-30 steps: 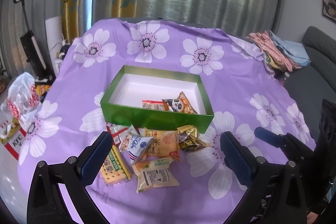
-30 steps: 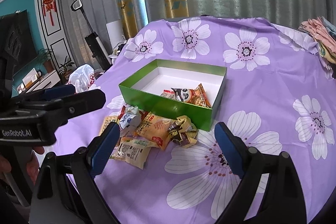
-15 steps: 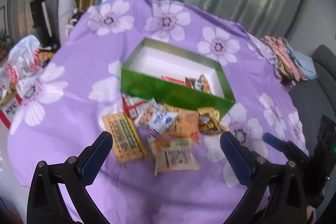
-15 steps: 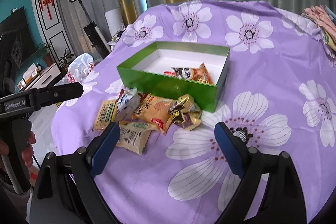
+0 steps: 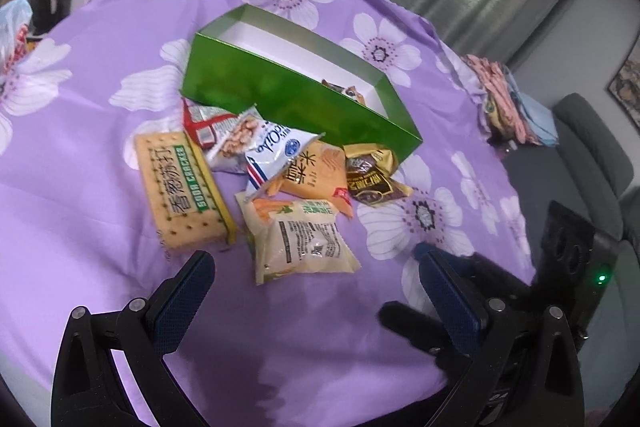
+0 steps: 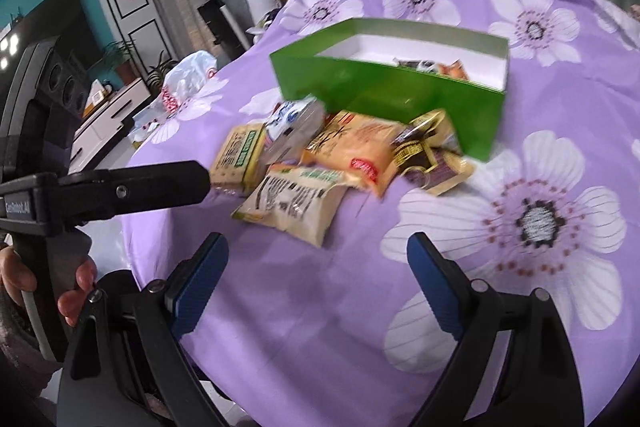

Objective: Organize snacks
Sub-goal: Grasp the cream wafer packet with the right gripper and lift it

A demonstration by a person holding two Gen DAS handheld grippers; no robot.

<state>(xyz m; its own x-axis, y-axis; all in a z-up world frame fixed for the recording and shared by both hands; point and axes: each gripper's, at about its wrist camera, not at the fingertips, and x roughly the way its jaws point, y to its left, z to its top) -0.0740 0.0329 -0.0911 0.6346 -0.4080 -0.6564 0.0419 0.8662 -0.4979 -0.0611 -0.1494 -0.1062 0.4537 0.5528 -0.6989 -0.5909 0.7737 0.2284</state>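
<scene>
From the left wrist view, the left hand-held gripper [image 5: 316,277] has its blue pads spread wide with nothing between them, poised above the near edge of the tabletop [image 5: 80,187], which is draped in a purple flowered cloth. The snacks lie in a loose heap near the middle of the tabletop, just in front of the green box's [image 5: 280,95] near wall: a soda cracker pack [image 5: 182,189] on the left, a pale packet with a printed label [image 5: 304,239] nearest the pads, an orange packet [image 5: 316,173], a blue and white packet [image 5: 276,147] partly over its neighbours, and a brown and gold packet [image 5: 370,177] toward the right. The pale packet looks like the easiest first pick; I would close on its near edge, where no other wrapper overlaps. From the right wrist view, the right hand-held gripper [image 6: 318,259] is likewise wide apart and empty, with the brown and gold packet [image 6: 430,159] ahead, lying close against the box's near right corner [image 6: 476,127]. At least one snack already sits inside the box at its right end. Each gripper should take one packet from its own side of the heap, pinch gently so the wrapper does not slip, and lift clear over the wall.
</scene>
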